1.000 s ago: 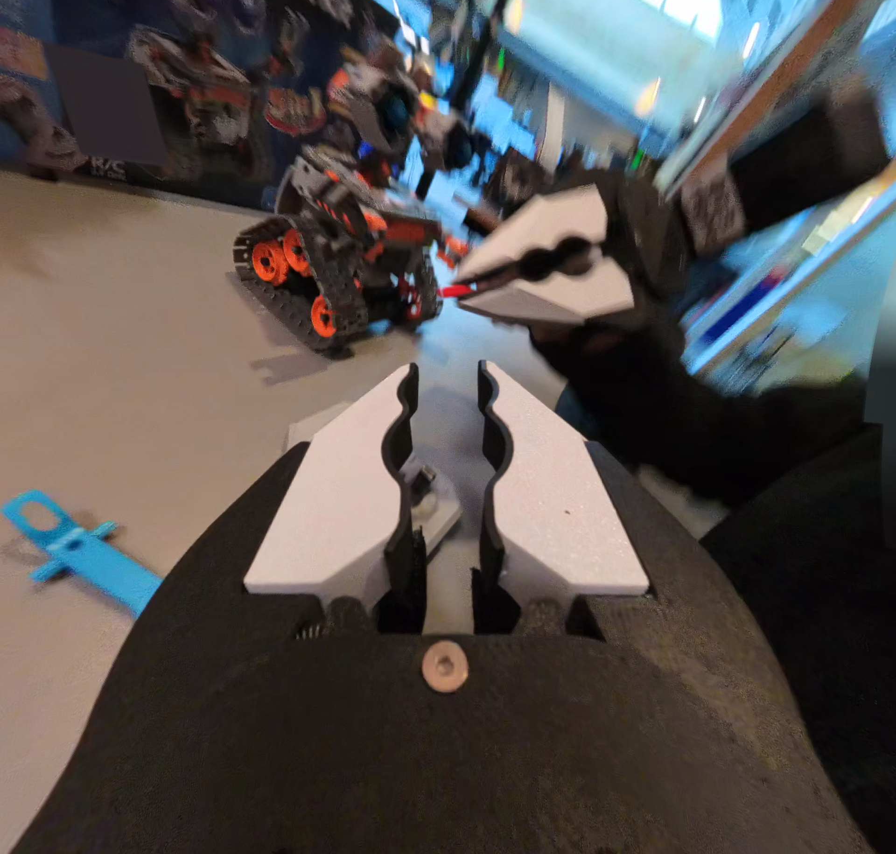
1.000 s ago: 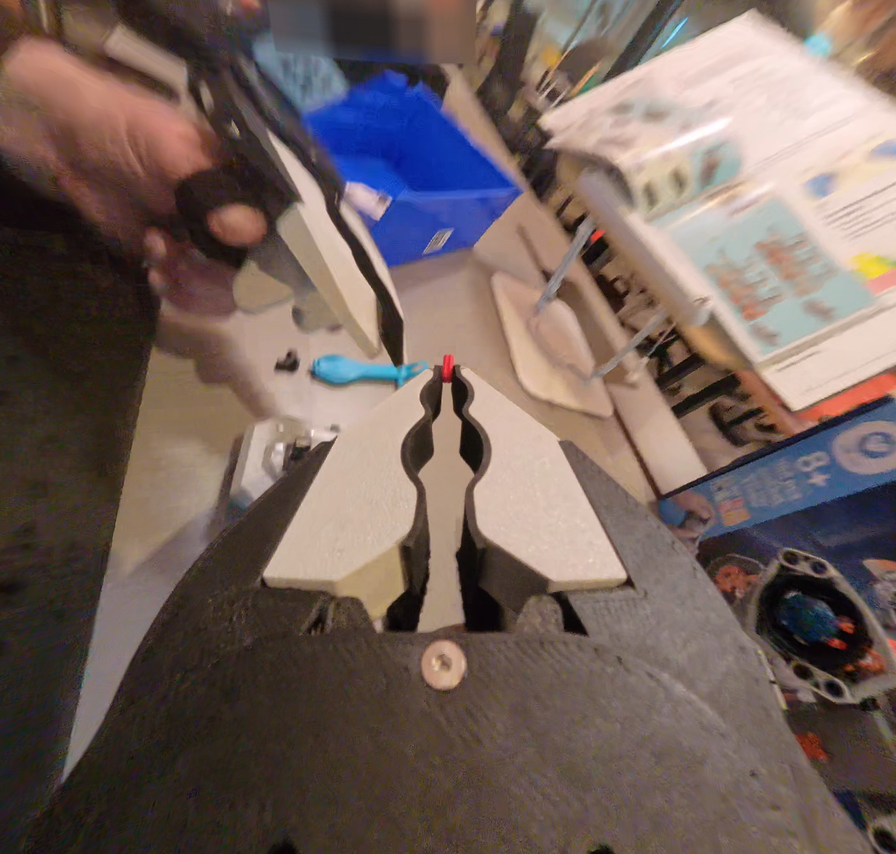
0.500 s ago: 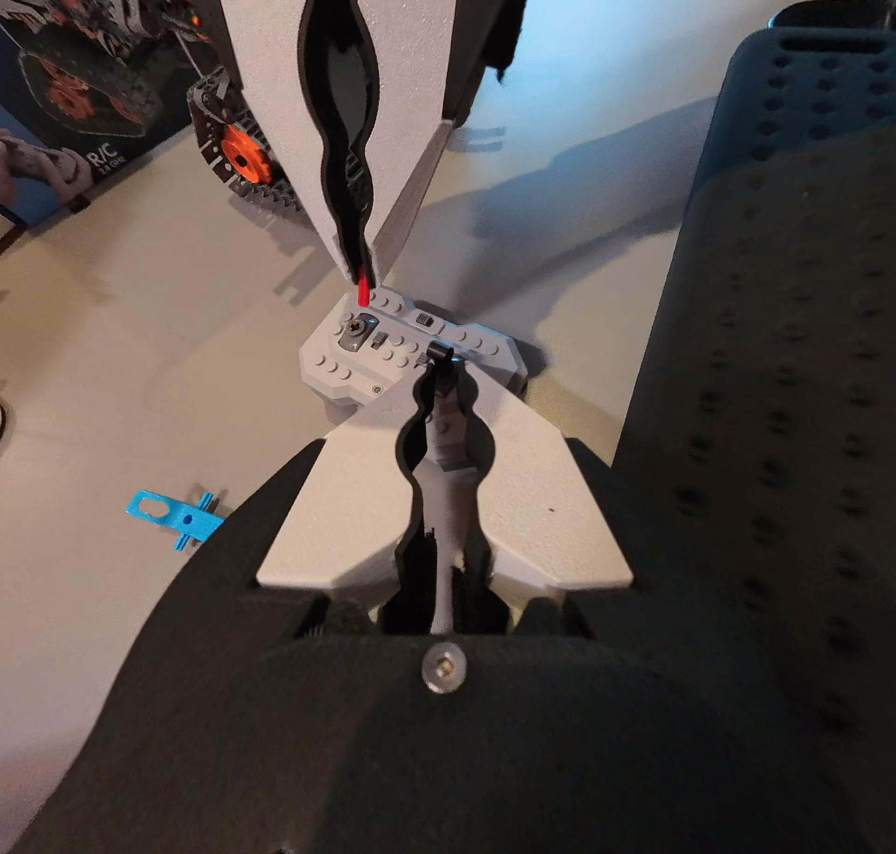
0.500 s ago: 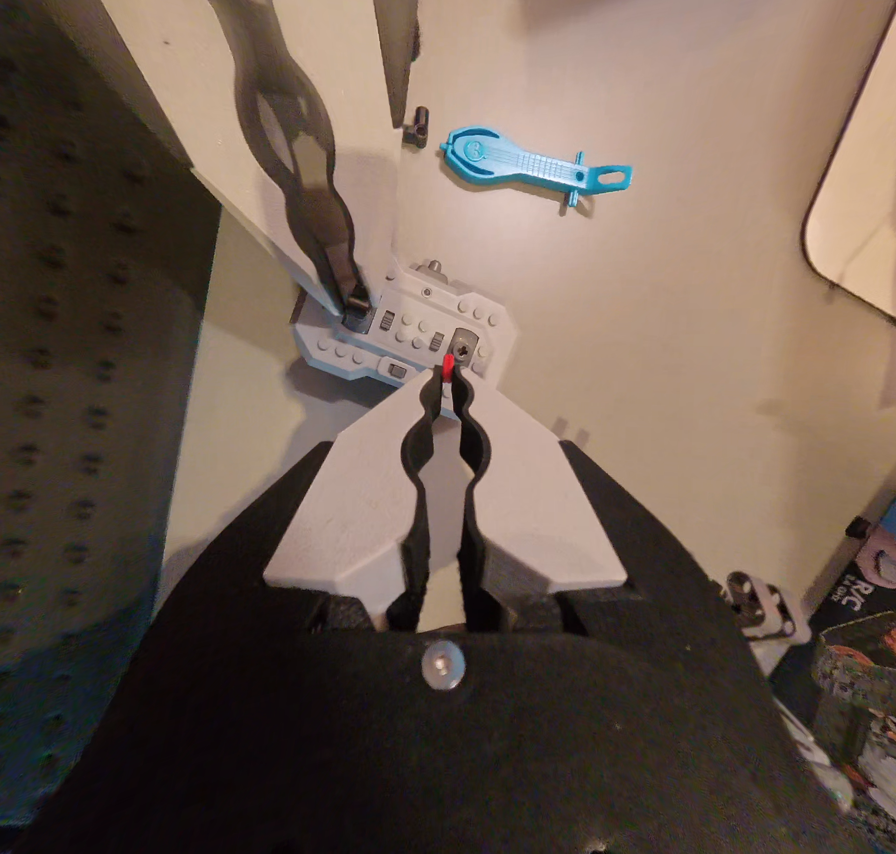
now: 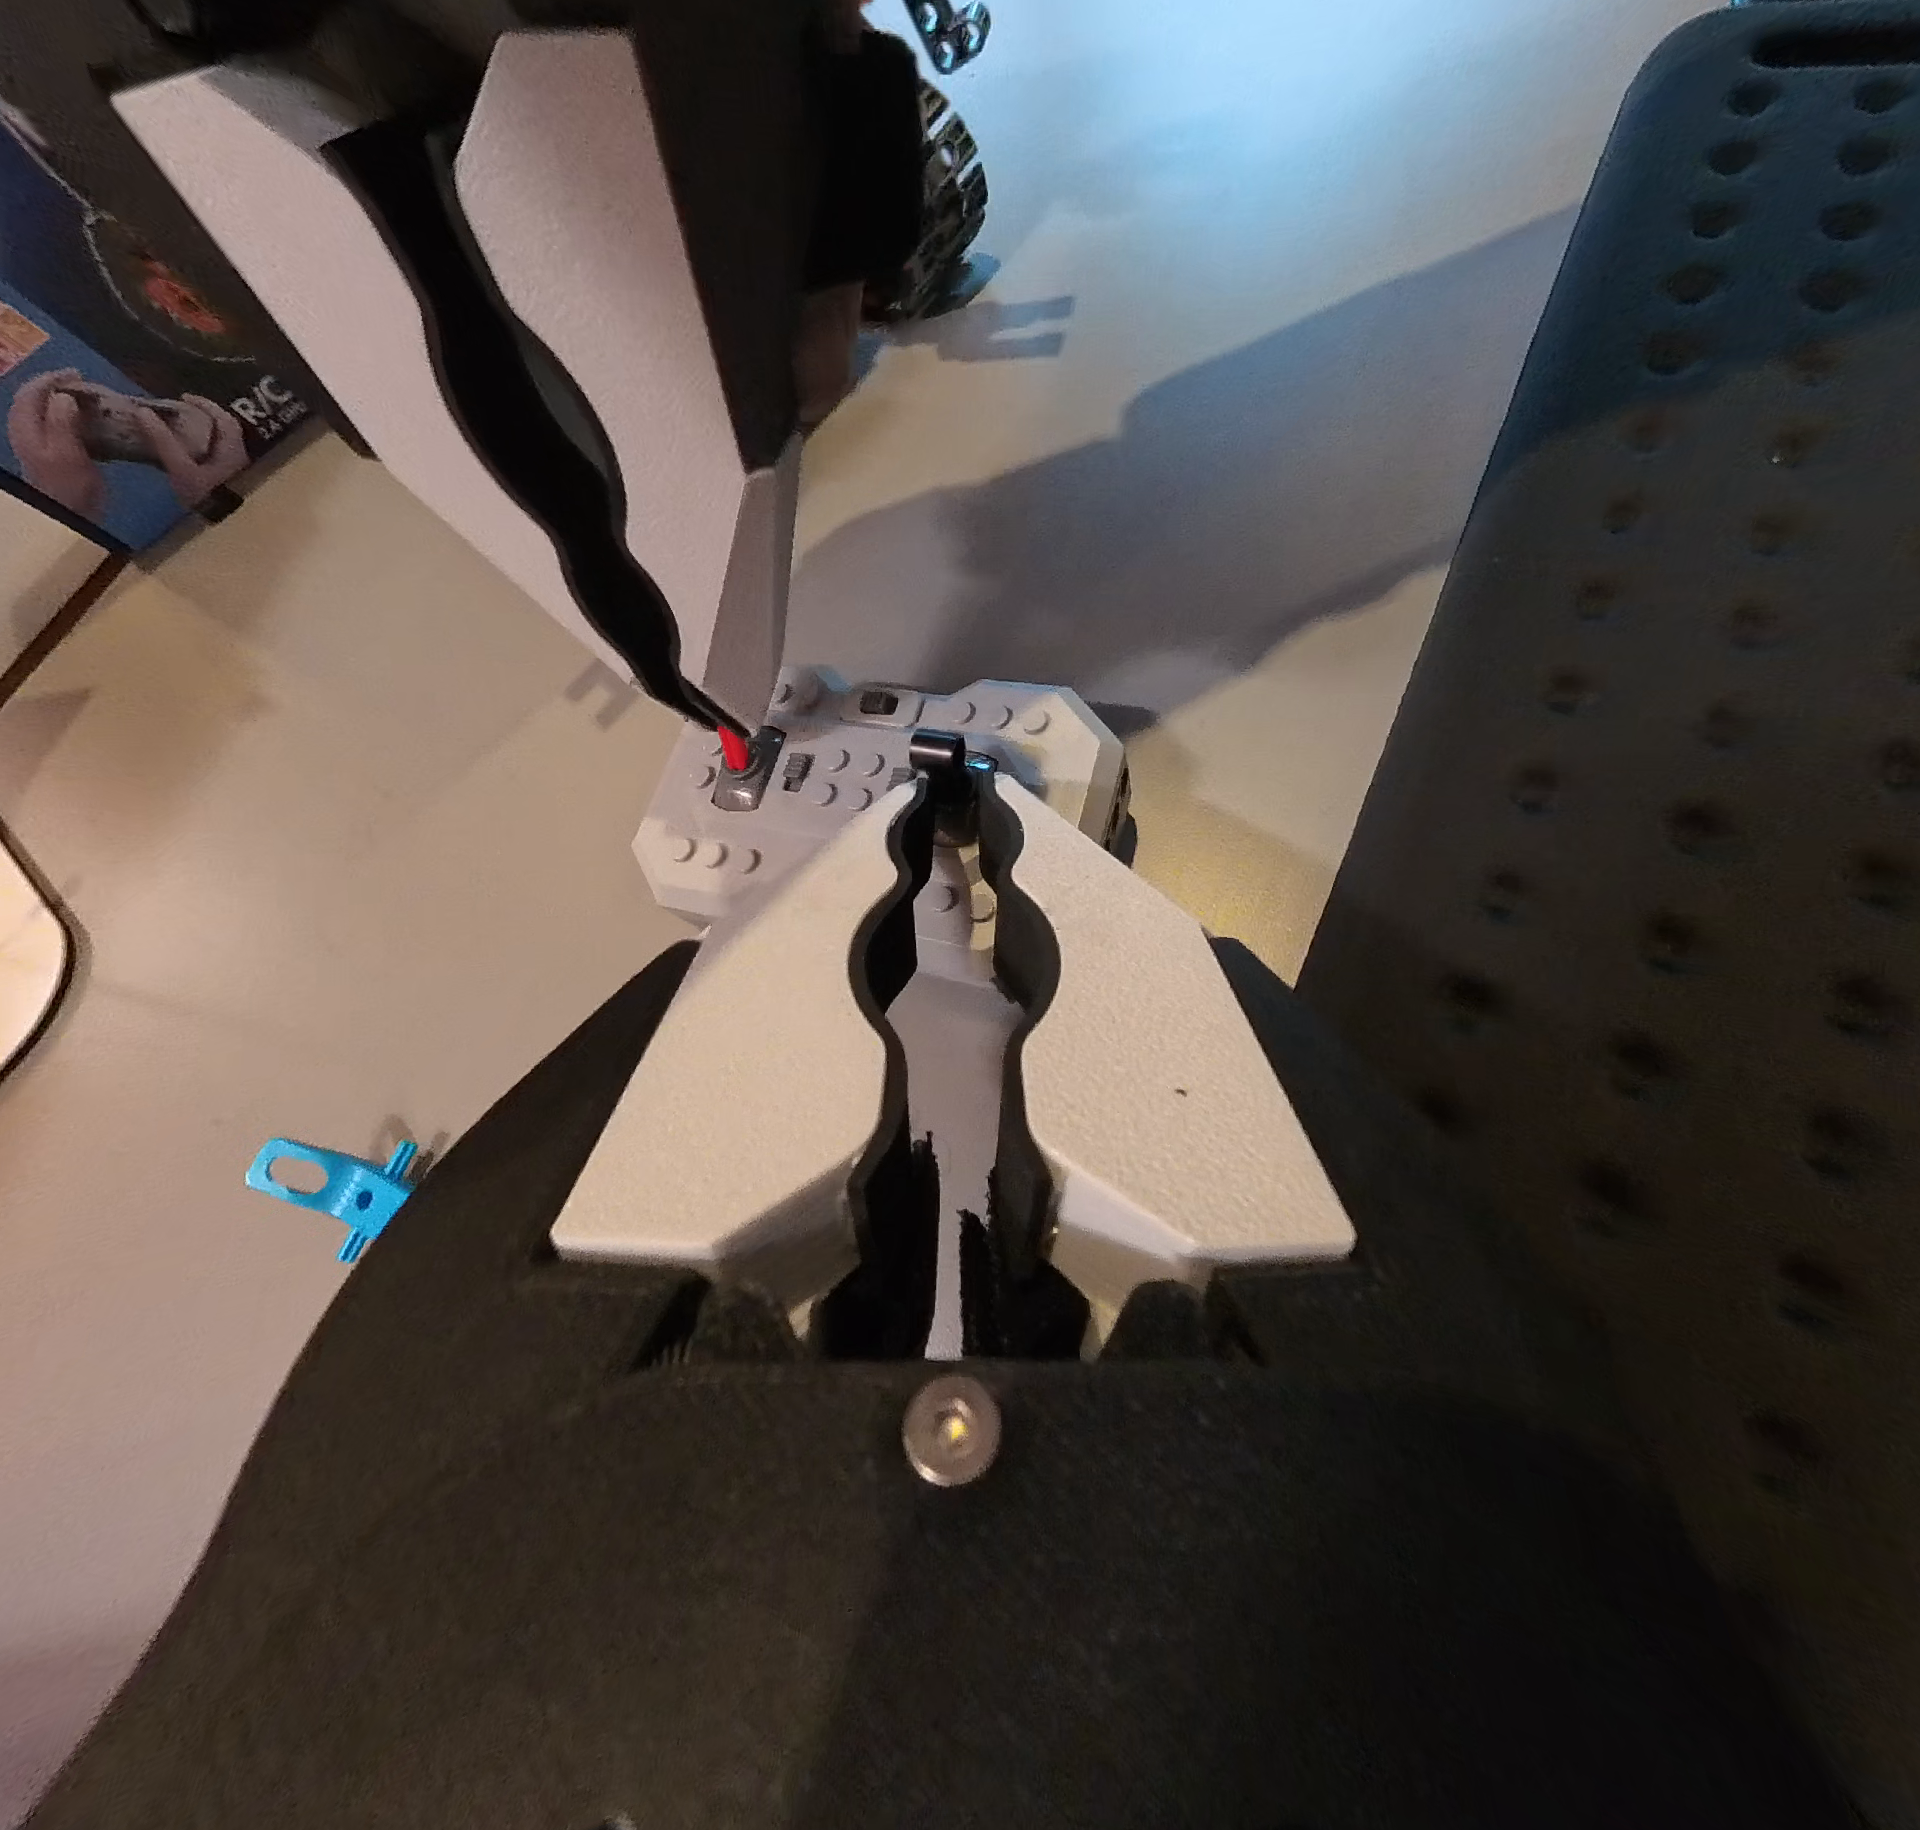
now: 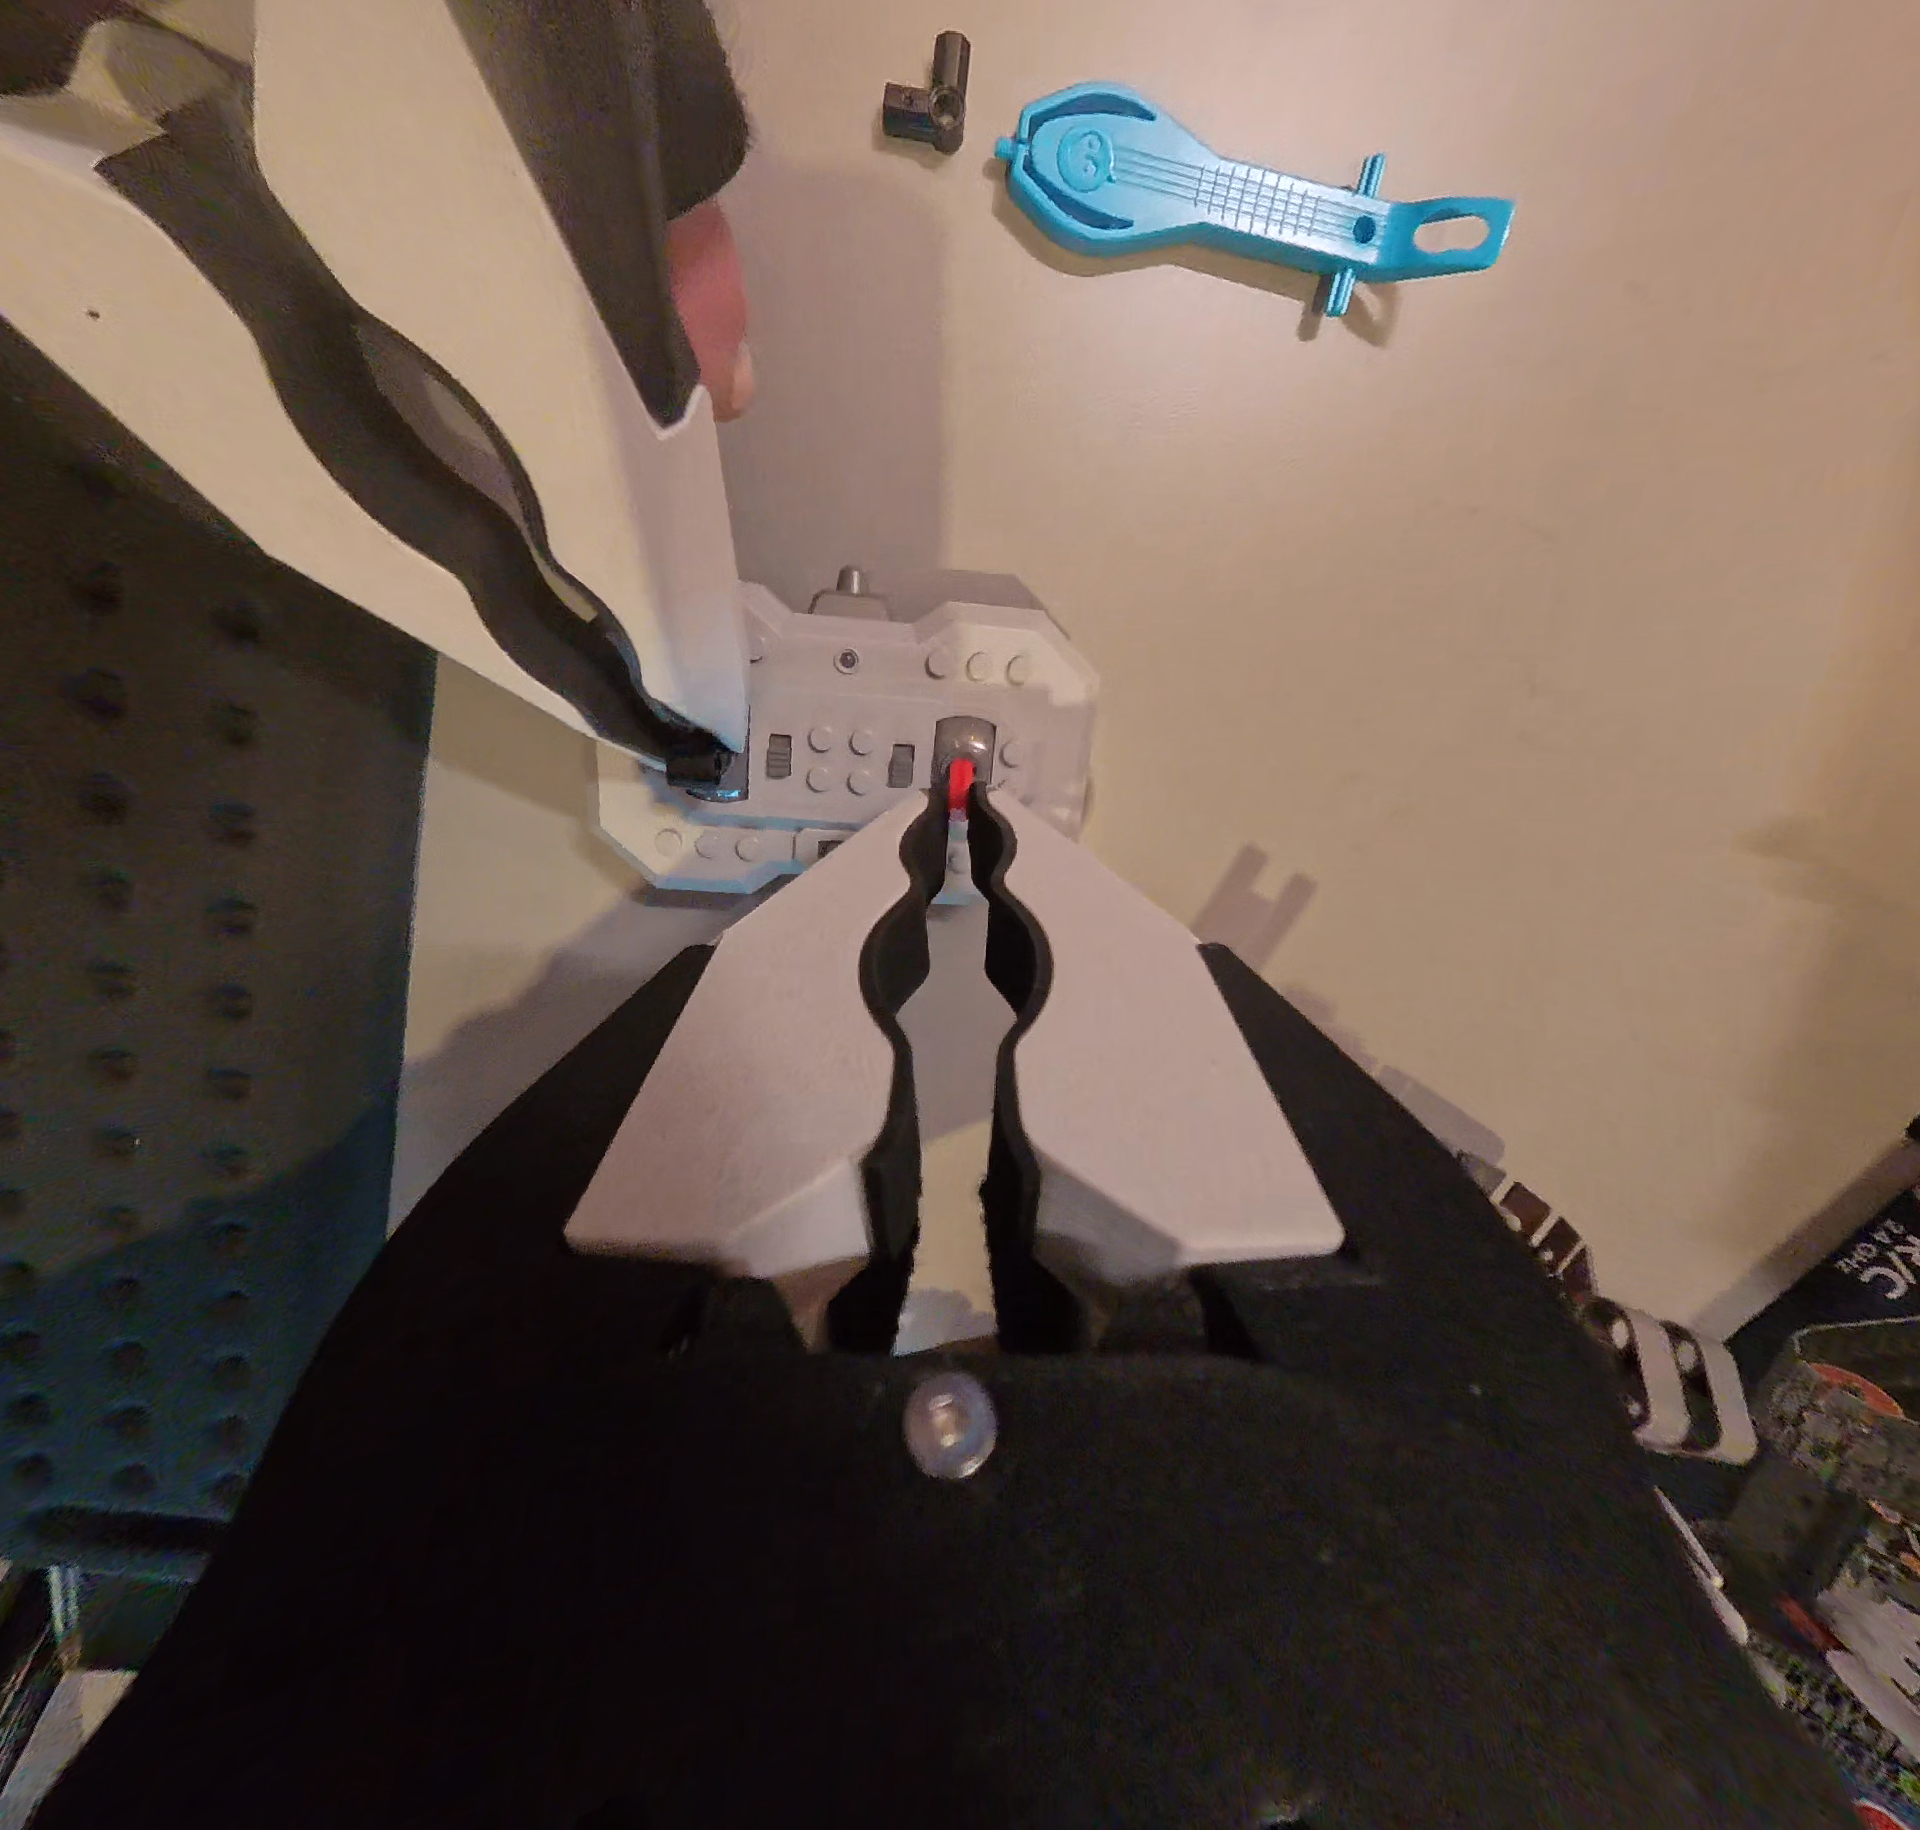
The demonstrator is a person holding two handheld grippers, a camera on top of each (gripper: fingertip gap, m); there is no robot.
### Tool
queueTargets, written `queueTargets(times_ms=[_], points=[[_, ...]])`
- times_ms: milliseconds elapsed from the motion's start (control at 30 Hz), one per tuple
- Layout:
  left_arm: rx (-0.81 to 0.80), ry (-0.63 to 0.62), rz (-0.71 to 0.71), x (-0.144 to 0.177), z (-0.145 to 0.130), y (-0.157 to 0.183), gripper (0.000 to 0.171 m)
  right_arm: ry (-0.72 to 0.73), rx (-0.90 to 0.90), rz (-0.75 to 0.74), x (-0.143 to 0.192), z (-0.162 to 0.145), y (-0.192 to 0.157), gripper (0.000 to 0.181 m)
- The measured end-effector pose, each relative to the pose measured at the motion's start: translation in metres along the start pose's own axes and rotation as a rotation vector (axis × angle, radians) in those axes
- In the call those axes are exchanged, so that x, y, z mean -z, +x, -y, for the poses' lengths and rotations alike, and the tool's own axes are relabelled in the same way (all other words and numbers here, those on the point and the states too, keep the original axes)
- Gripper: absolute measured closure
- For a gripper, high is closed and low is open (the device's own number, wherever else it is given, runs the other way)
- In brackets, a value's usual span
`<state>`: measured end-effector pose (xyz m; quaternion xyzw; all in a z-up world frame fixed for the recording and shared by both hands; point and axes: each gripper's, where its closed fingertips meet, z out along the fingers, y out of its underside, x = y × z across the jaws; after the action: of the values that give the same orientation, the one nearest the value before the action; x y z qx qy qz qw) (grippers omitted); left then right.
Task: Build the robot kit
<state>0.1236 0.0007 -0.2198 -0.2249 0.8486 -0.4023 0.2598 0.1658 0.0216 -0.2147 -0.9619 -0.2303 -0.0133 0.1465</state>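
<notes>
A grey studded control module [image 5: 862,772] lies flat on the beige table [image 5: 312,845]. My left gripper [image 5: 948,788] is shut on a small black connector piece [image 5: 938,747] and holds it at the module's right end. My right gripper [image 6: 961,798] is shut on a small red pin [image 6: 961,781], whose tip rests at a dark round socket [image 6: 964,741] on the module [image 6: 883,710]. In the left wrist view the right gripper [image 5: 719,722] comes in from the upper left with the red pin [image 5: 734,746]. In the right wrist view the left gripper [image 6: 686,741] comes in from the upper left.
A blue guitar-shaped plastic tool [image 6: 1236,196] and a black elbow connector [image 6: 928,97] lie beyond the module. A dark perforated surface [image 5: 1662,845] rises beside it. A tracked model [image 5: 945,170], a printed box [image 5: 104,326] and a grey beam [image 6: 1683,1385] sit at the edges. About 5 cm separates my left fingertips from my right. The tracked model [image 5: 945,170] is about equally far from each gripper, around 20 cm.
Both grippers swung down from level to point at the module. In the last half second they moved closer, and the red pin came down onto the socket.
</notes>
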Motion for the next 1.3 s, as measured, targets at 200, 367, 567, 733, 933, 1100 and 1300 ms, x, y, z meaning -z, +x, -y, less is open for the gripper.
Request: queueTargets(times_ms=[200, 367, 567, 733, 933, 1100, 1300], points=[[-0.021, 0.007, 0.010, -0.005, 0.004, 0.003, 0.165, -0.073, -0.005, 0.030, 0.001, -0.004, -0.002, 0.180], [-0.035, 0.012, 0.015, -0.009, 0.008, 0.006, 0.166, -0.153, -0.038, 0.044, 0.002, -0.008, -0.002, 0.180], [-0.076, 0.011, 0.055, -0.016, 0.014, 0.009, 0.165, -0.260, -0.096, 0.066, 0.004, -0.013, -0.004, 0.181], [-0.113, 0.016, 0.090, -0.023, 0.020, 0.012, 0.165, -0.311, -0.170, 0.080, 0.005, -0.016, -0.006, 0.180], [-0.144, 0.013, 0.121, -0.030, 0.026, 0.014, 0.166, -0.362, -0.223, 0.078, 0.006, -0.019, -0.008, 0.180], [-0.151, 0.015, 0.130, -0.033, 0.028, 0.014, 0.166, -0.453, -0.195, 0.054, 0.006, -0.019, -0.009, 0.181], [-0.147, 0.023, 0.126, -0.034, 0.028, 0.014, 0.166, -0.554, -0.139, 0.020, 0.004, -0.018, -0.010, 0.181]])
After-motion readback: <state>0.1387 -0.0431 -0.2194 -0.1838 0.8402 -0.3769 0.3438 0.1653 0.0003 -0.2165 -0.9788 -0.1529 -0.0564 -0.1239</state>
